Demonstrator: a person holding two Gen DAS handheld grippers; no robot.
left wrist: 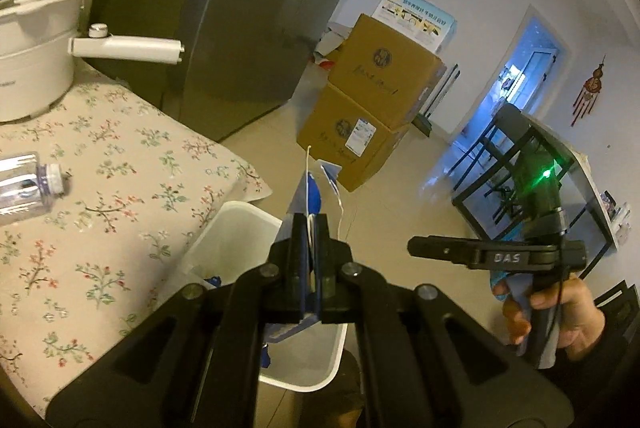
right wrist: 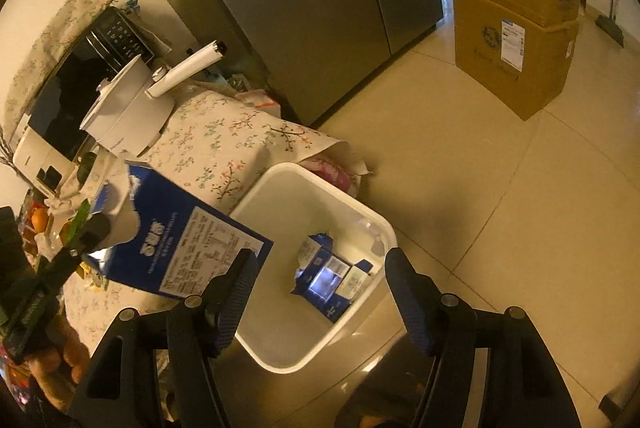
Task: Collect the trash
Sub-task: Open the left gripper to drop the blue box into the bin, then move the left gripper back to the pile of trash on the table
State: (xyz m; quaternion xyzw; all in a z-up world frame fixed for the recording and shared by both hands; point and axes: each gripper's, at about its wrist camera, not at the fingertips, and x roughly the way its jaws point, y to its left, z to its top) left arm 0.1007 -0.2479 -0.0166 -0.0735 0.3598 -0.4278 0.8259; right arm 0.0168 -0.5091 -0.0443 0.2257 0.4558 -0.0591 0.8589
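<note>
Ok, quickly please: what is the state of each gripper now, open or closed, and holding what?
Left gripper: closed on the flattened blue and white cardboard carton, above the white plastic bin.
Right gripper: open, holding nothing.

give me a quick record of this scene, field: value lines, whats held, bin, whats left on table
left tool: shut on blue carton, held beside the table edge by the bin
right tool: open, holds nothing, above the bin
white bin: on floor against table, torn blue cartons inside
table: floral cloth, clear plastic bottle lying on its side, white pot
</note>
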